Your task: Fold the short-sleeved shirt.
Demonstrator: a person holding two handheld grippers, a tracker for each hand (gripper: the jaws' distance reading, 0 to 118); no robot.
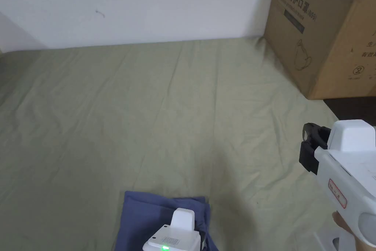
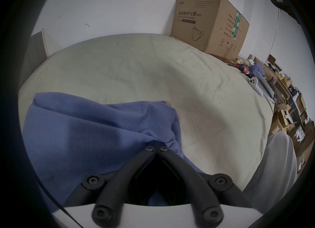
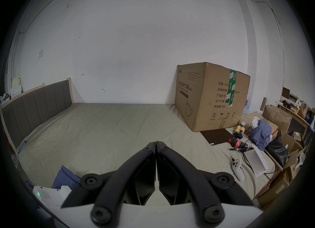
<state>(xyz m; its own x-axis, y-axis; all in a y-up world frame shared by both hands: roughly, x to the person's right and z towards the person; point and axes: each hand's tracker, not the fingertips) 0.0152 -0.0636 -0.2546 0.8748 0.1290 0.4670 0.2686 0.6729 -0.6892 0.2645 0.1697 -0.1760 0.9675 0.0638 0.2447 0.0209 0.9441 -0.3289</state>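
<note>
Blue soft-knit short-sleeved shirt [image 1: 147,218] lies bunched into a compact, roughly rectangular bundle at 6 o'clock in head view, on the near edge of the olive-green bedsheet [image 1: 147,115]. Rest of the sheet, 9 thru 3 o'clock, is bare fabric w/ creases.

Left gripper [image 2: 157,146] sits right on the shirt: in the left gripper view its jaw tips meet at a gathered pucker of blue cloth, jaws closed w/ a fold of fabric pinched between them. Bulk of the shirt spreads from the tips toward 9–11 o'clock; its right edge drops off just past the tips at 3 o'clock.

Right gripper [image 3: 156,143] is up off the bed at 4 o'clock in head view, well apart from the shirt. Jaws fully closed, pads touching, nothing between them. In the right gripper view the shirt is at 8 o'clock, low and left of the tips, beside the white body of the left gripper.

Long axis of the bundle: looks to run near-to-far, 6 to 12 o'clock, but the near end is cut off, so can't be sure.

Judgement: left is far nearer and already has hold. Right would need to open, then go down and left toward 8 o'clock to reach a free edge. Brown cardboard box [image 1: 323,31] at 2 o'clock is clear of that path.
</note>
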